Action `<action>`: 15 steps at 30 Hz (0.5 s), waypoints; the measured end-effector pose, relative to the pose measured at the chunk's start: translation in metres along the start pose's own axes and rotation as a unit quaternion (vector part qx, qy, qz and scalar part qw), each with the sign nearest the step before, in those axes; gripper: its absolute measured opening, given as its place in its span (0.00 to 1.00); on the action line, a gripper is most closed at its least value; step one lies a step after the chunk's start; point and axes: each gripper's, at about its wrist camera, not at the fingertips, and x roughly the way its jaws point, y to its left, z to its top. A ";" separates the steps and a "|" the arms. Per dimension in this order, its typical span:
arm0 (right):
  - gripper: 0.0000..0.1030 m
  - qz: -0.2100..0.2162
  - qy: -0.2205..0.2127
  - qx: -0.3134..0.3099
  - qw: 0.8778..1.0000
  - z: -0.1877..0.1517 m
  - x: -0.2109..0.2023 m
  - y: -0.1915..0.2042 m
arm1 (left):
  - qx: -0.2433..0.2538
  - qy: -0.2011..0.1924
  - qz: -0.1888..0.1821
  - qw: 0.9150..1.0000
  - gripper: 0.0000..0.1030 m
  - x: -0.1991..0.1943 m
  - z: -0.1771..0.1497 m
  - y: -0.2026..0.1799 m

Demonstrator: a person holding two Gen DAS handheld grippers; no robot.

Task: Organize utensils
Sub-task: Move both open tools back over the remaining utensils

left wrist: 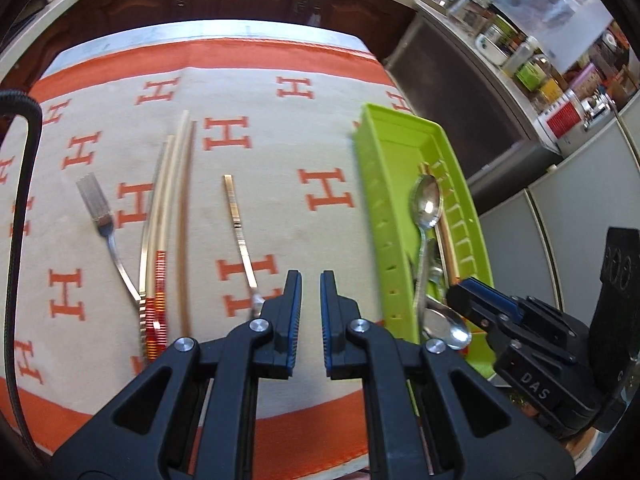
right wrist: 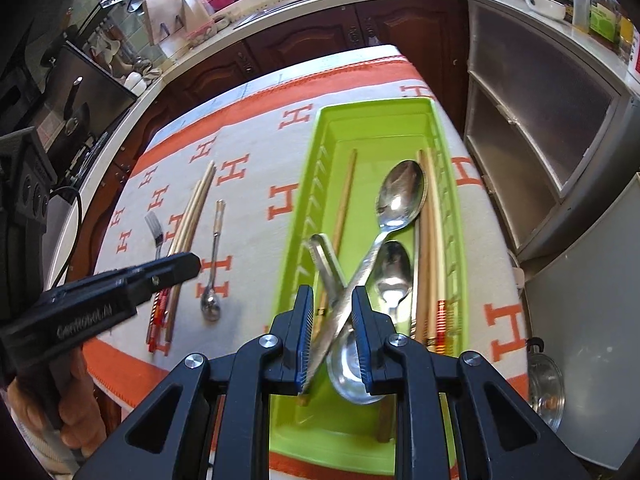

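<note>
A green tray (right wrist: 324, 128) lies lengthwise on the right of the orange-and-cream cloth. It holds a large spoon (right wrist: 400, 196) crossed over a fork (right wrist: 326, 256), a smaller spoon (right wrist: 394, 268) and chopsticks (right wrist: 434, 240). My right gripper (right wrist: 332, 296) hovers over the tray's near end. Its jaws stand a little apart, and the large spoon's handle lies below them without being pressed. On the cloth to the left lie a fork (left wrist: 96, 204), several chopsticks (left wrist: 172, 200) and a gold-handled spoon (left wrist: 236, 216). My left gripper (left wrist: 311, 280) is shut on nothing, above the cloth beside that spoon's near end.
The table ends just right of the tray (left wrist: 372, 168), with grey cabinets (right wrist: 540, 128) beyond. A glass pot lid (right wrist: 544, 384) sits low at the right. Dark wood cabinets and a cluttered counter (right wrist: 240, 8) run behind the table. A black cable (left wrist: 20, 200) hangs at the left.
</note>
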 end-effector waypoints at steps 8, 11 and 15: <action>0.19 0.011 0.006 -0.055 0.998 0.004 -0.002 0.044 | -0.030 -0.043 0.048 0.997 0.05 -0.024 -0.003 0.043; 0.19 0.015 0.007 -0.071 0.997 0.012 0.003 0.062 | -0.036 -0.056 0.070 0.995 0.05 -0.031 -0.005 0.058; 0.19 0.025 0.009 -0.092 0.995 0.021 0.012 0.090 | -0.050 -0.061 0.081 0.994 0.05 -0.037 -0.009 0.080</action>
